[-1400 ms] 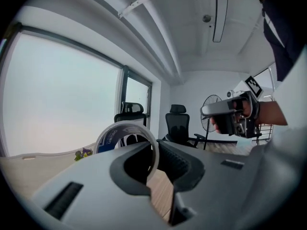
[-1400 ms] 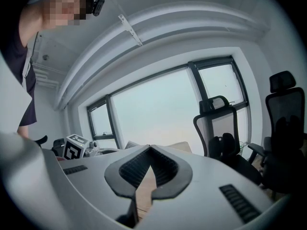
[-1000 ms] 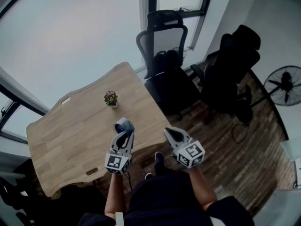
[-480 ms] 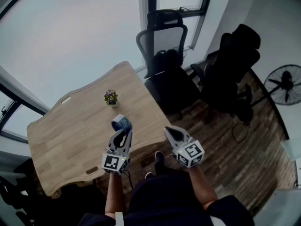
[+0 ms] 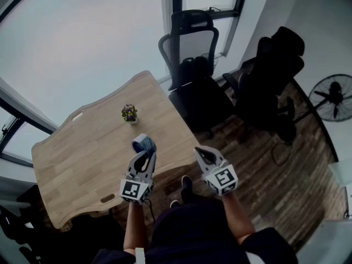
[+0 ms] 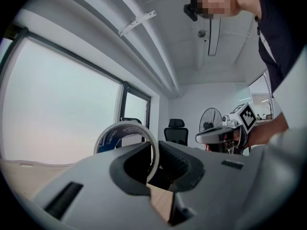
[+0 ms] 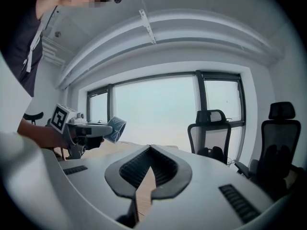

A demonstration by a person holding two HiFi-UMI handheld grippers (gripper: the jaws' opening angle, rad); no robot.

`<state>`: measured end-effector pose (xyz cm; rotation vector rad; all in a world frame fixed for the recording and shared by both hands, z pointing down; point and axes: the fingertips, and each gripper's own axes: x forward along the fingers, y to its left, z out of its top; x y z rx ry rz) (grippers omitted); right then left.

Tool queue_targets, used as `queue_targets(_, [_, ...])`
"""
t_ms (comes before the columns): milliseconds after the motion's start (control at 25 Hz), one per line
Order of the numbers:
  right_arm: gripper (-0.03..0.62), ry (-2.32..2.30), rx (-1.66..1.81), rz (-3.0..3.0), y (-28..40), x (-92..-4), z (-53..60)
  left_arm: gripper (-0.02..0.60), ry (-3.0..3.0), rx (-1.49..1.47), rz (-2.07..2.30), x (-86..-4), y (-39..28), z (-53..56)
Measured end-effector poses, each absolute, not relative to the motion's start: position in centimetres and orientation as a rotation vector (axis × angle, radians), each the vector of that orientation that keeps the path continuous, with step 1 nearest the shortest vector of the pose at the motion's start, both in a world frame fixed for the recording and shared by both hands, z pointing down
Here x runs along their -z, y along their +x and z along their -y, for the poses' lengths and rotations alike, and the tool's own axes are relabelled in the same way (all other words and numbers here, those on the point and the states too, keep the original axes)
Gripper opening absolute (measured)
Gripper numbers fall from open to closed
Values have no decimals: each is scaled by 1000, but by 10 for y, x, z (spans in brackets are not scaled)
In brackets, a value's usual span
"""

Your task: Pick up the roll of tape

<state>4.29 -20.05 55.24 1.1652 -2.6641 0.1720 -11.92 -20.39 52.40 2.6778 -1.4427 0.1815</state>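
Observation:
The roll of tape [image 5: 143,144], white with a blue printed core, hangs in the air above the wooden table's [image 5: 82,147] near edge. My left gripper [image 5: 144,154] is shut on its rim. In the left gripper view the roll [image 6: 125,133] stands upright with its edge pinched between the pads [image 6: 180,163]. My right gripper [image 5: 201,152] floats to the right of the table, past its edge, shut with nothing in it. In the right gripper view its jaws [image 7: 149,164] meet at the tip, and the tape [image 7: 115,128] shows at the left.
A small potted plant [image 5: 130,114] stands on the table further back. Two black office chairs [image 5: 190,43] [image 5: 275,70] are beyond the table's right end. A floor fan [image 5: 334,97] stands at the far right on the wood floor.
My left gripper has risen a little with the tape in it. The right gripper has stayed in place and rolled slightly.

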Motion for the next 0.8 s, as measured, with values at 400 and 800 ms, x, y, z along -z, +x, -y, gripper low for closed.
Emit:
queue_targets(400, [5,1188,-185,2670,46,-549,201,49,2668,-124,1421,-527,-117,201])
queue_targets(800, [5,1193,-178,2660,52,-551,202,49,2666,-129,1415,-529,-112,206])
